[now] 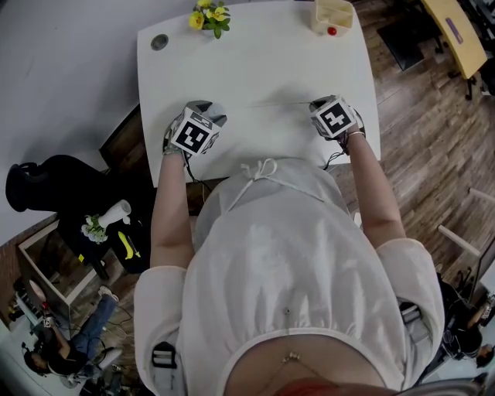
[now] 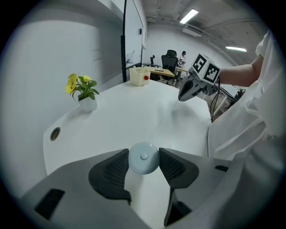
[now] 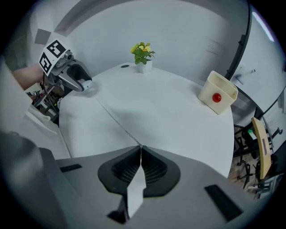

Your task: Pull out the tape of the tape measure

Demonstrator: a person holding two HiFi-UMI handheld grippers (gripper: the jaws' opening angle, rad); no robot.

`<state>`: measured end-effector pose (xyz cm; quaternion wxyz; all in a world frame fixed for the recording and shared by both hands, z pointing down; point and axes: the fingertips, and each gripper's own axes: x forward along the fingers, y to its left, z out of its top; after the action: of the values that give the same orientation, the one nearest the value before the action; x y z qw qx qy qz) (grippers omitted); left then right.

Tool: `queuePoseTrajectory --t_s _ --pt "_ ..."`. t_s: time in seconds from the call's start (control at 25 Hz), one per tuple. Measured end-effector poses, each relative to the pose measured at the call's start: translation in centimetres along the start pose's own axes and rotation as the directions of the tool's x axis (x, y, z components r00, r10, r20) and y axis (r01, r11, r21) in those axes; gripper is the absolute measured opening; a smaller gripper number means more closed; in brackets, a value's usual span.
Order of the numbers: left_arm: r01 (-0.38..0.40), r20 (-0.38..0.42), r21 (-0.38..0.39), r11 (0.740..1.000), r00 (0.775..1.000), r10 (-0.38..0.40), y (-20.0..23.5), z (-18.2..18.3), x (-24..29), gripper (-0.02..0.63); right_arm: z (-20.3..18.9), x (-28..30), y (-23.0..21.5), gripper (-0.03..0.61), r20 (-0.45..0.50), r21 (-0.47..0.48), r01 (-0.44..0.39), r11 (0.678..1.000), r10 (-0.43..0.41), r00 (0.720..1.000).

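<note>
A round pale-blue tape measure case (image 2: 143,157) sits between the pads of my left gripper (image 2: 143,163), which is shut on it. From the case a thin white tape (image 2: 167,117) runs across the white table (image 1: 255,69) to my right gripper (image 2: 185,95). In the right gripper view my right gripper (image 3: 140,150) is shut on the tape (image 3: 111,118), and the tape's free end (image 3: 135,192) hangs behind the pads. In the head view the left gripper (image 1: 206,108) and right gripper (image 1: 322,105) are held apart near the table's front edge, the tape (image 1: 263,103) faint between them.
A small pot of yellow flowers (image 1: 210,17) and a round cable hole (image 1: 159,42) are at the table's far left. A cream box with a red knob (image 1: 333,15) stands at the far right. A black chair (image 1: 46,186) is left of the table.
</note>
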<state>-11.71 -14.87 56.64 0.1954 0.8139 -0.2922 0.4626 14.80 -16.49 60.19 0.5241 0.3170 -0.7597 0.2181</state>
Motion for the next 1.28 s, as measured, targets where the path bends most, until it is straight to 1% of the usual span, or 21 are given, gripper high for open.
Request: queuePoseTrajectory --t_s 0.08,0.24,0.4,0.56,0.6,0.76,0.92,1.04,1.12,1.16,1.28 --pt "0.001 -0.005 0.009 1.000 1.000 -0.001 -0.2 -0.1 0.3 0.229 -0.1 0.2 -0.3 0.014 -0.006 0.016 0.018 1.000 -0.018 1.000" --pt "0.014 0.009 -0.024 1.000 1.000 -0.014 -0.5 -0.1 0.2 0.229 -0.5 0.3 -0.7 0.012 -0.011 0.057 0.028 0.998 -0.027 1.000" --pt "-0.044 -0.023 -0.037 0.998 0.999 0.044 1.2 -1.1 0.1 0.229 -1.7 0.3 -2.1 0.012 -0.038 0.057 0.078 0.995 -0.076 0.996" --pt "-0.027 -0.003 -0.127 0.991 1.000 0.027 1.9 -1.5 -0.3 0.229 -2.1 -0.1 -3.4 0.014 -0.040 0.099 0.096 0.990 -0.092 0.995" --pt "-0.025 0.001 -0.138 0.990 1.000 0.026 2.0 -1.4 -0.3 0.229 -2.0 -0.1 -3.5 0.013 -0.035 0.106 0.097 0.990 -0.094 0.995" --pt "-0.036 -0.009 -0.113 0.993 0.999 0.035 2.0 -1.1 -0.2 0.229 -1.7 -0.2 -4.1 0.014 -0.014 0.148 0.092 0.985 -0.091 0.996" --pt "-0.006 0.020 -0.125 0.992 1.000 0.009 1.8 -0.1 -0.2 0.229 -2.0 0.0 -5.0 0.012 -0.016 0.177 0.090 0.980 -0.088 0.996" --pt "-0.015 -0.007 -0.091 0.996 1.000 0.015 1.6 0.2 0.0 0.229 -2.2 0.0 -5.8 0.012 -0.045 0.134 0.134 0.982 -0.129 0.991" --pt "-0.046 -0.041 -0.066 0.997 0.998 0.043 2.1 -0.1 0.1 0.229 -1.6 -0.3 -6.8 0.012 -0.035 0.089 0.191 0.978 -0.189 0.981" --pt "-0.061 -0.054 -0.061 0.996 0.997 0.057 2.5 -0.4 0.1 0.229 -1.6 -0.3 -7.2 0.012 -0.035 0.089 0.202 0.975 -0.200 0.979" --pt "-0.073 -0.058 -0.093 0.993 0.996 0.067 3.4 -1.0 -0.1 0.228 -3.4 0.2 -7.5 0.012 -0.074 0.157 0.174 0.972 -0.164 0.984"
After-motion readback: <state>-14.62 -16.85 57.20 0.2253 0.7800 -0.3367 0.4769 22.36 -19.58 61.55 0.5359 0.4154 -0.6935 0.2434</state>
